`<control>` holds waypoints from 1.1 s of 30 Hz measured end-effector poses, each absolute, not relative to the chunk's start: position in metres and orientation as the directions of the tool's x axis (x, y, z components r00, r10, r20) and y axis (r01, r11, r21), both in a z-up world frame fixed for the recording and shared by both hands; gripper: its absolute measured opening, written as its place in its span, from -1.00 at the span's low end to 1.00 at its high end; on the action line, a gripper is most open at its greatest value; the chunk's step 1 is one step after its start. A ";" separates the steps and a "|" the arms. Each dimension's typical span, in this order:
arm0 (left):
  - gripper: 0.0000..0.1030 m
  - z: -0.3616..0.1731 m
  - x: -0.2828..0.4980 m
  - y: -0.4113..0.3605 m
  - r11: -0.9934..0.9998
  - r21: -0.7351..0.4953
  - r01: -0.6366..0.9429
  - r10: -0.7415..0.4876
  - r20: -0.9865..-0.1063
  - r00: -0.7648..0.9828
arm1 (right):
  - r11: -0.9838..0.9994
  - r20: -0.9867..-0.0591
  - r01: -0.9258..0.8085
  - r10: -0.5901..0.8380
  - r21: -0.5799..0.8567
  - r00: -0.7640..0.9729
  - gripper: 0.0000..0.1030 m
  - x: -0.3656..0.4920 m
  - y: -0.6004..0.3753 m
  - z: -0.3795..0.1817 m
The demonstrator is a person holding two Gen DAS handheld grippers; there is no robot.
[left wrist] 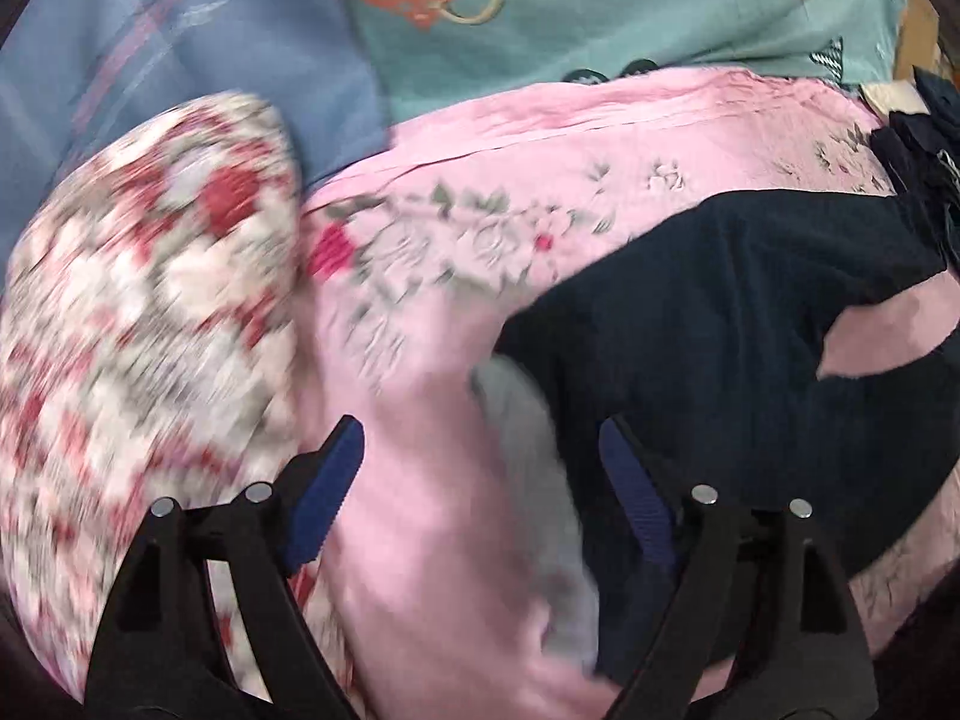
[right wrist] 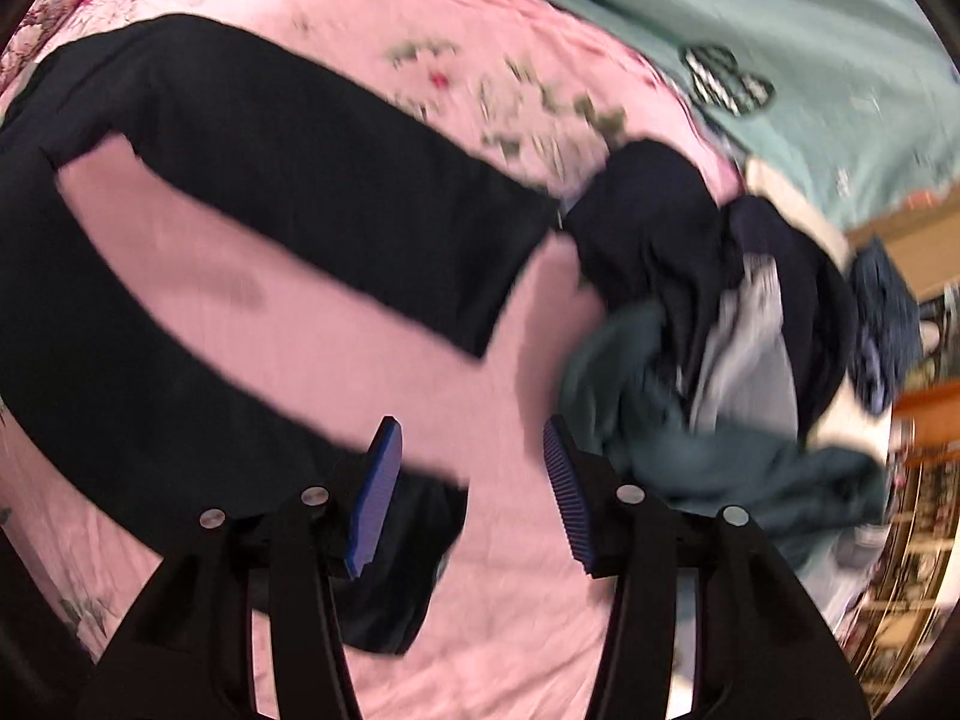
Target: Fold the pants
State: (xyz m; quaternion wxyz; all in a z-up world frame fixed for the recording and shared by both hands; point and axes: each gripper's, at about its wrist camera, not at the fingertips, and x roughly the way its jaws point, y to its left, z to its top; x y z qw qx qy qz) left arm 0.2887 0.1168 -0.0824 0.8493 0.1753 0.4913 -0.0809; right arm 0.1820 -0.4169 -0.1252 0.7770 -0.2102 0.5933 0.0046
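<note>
Pink floral bedspread [right wrist: 510, 600] carrying dark pants [right wrist: 180, 252], legs spread unfolded toward 3 o'clock. Left claw [left wrist: 480, 510] and right claw [right wrist: 471, 492] apart, empty; folding remains.

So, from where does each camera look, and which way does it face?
Left wrist view: sits on the left gripper, facing steeply down at the pink floral sheet, a patterned pillow and the dark pants; only its two open fingers show.
Right wrist view: sits on the right gripper, facing down at the dark pants, legs spread apart, and a clothes pile; only its open fingers show.
Shared: pants, pink sheet, teal heart-print cloth.
</note>
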 end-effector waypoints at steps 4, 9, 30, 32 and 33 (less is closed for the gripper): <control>0.60 -0.112 0.335 0.104 0.926 0.165 0.339 -0.003 -0.896 0.443 | 0.875 -0.932 -0.371 -0.205 -0.311 0.298 -0.03 0.223 -0.408 -0.128; 0.60 -0.146 0.372 0.091 0.924 0.068 0.377 -0.081 -0.927 0.366 | 0.872 -0.971 -0.447 -0.113 -0.198 0.210 -0.03 0.287 -0.416 -0.142; -0.55 -0.194 0.395 0.064 0.786 -0.087 0.612 -0.198 -0.973 0.116 | 0.825 -0.996 -0.563 -0.013 0.037 -0.083 -0.67 0.387 -0.433 -0.206; -0.62 -0.192 0.395 0.064 0.789 -0.088 0.608 -0.201 -0.972 0.121 | 0.813 -0.996 -0.582 -0.030 0.022 -0.080 -0.81 0.385 -0.429 -0.206; -0.70 -0.190 0.395 0.066 0.794 -0.092 0.601 -0.205 -0.971 0.123 | 0.811 -0.996 -0.585 -0.034 0.019 -0.078 -0.83 0.384 -0.427 -0.206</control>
